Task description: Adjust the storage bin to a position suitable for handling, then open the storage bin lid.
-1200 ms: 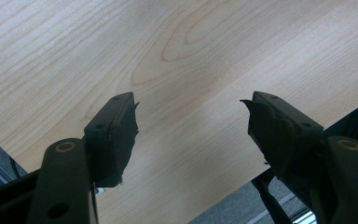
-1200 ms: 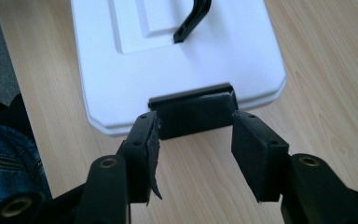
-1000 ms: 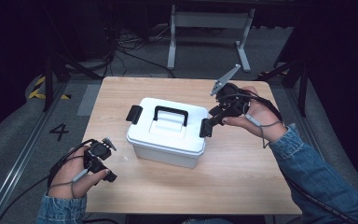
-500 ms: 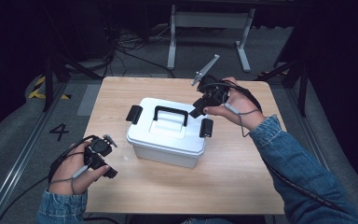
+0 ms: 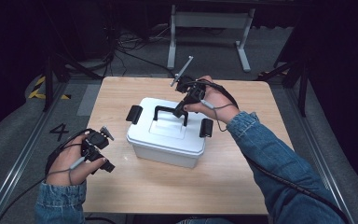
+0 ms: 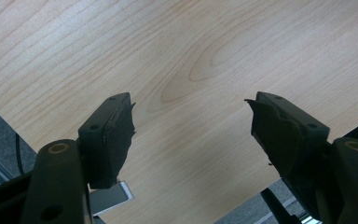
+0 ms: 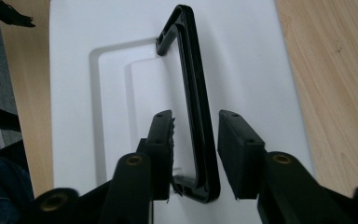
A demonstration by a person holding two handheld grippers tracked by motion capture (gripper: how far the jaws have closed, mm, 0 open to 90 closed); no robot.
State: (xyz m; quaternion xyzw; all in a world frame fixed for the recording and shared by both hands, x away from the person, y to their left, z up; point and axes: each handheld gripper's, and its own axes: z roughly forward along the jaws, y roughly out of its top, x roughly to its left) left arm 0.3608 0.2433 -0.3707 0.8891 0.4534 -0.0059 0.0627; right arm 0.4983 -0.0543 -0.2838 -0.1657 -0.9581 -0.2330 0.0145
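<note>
Step in hand: grasping the black carry handle (image 7: 196, 116) of the white lidded box (image 5: 168, 140), which sits mid-table on the wood-grain table (image 5: 242, 182). Right gripper (image 7: 196, 135) set over the lid with the raised handle bar between its 2 jaws; jaws have just been closing, but small gaps show on both sides of the bar, so not yet clamped, probably, though contact at the lower end hard to judge. Left gripper (image 6: 191, 126) idle near the table's near-left edge, jaws spread wide, nothing between them, just bare wood below.

Next move, as a judgement: finish the squeeze squarely on the bar, then lift straight up; handle pivots, so off-centre pull could tip the box.

Materials: box is smooth matte white plastic, rounded corners, shallow rectangular recess in the lid; 2 black side latches (image 5: 134, 114). Handle is thin rigid black plastic, U-shaped. Jaw pads dark, rubbery, ridged faces. Table light laminate with visible grain.
</note>
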